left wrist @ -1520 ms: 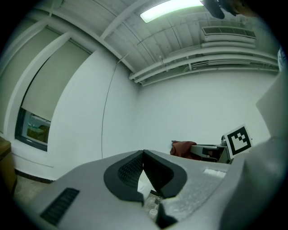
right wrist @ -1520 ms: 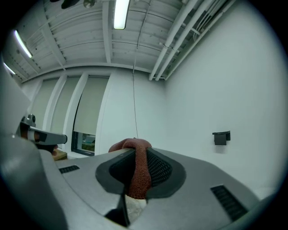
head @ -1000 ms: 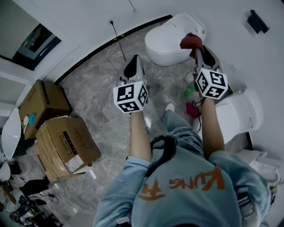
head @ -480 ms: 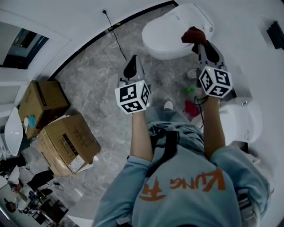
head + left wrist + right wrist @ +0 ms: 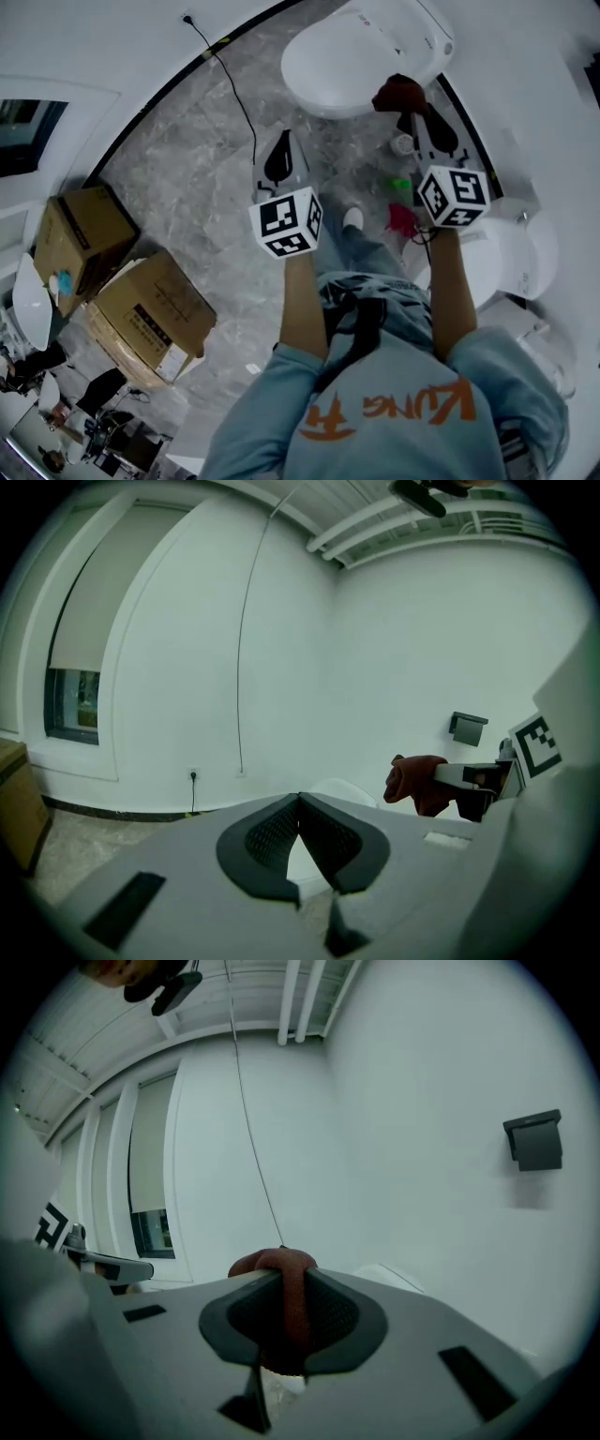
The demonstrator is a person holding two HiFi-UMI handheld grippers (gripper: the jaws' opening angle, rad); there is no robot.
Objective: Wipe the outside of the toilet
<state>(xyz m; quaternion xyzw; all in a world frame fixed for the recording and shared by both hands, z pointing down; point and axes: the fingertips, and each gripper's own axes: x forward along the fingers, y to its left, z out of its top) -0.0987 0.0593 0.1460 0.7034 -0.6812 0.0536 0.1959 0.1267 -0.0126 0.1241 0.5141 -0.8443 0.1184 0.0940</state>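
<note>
The right gripper (image 5: 413,114) is clamping a dark red cloth (image 5: 397,93). Its jaws are pressing tight on a fold that is bulging up above the pads. The cloth is hanging at the front right edge of the white toilet (image 5: 352,56), over its rim; whether it is touching the porcelain cannot be told.

The left gripper (image 5: 282,141) is hovering in front of the toilet and to its left, over the grey marbled floor (image 5: 187,187). Its jaws are meeting at the tips and holding nothing.

A black cable (image 5: 234,89) is trailing across the floor left of the toilet. A small green item (image 5: 401,185) is lying on the floor in front of the toilet, near the right gripper. Two cardboard boxes (image 5: 155,314) are sitting well away to the toilet's left, and a second white toilet (image 5: 511,253) is standing to its front right.
</note>
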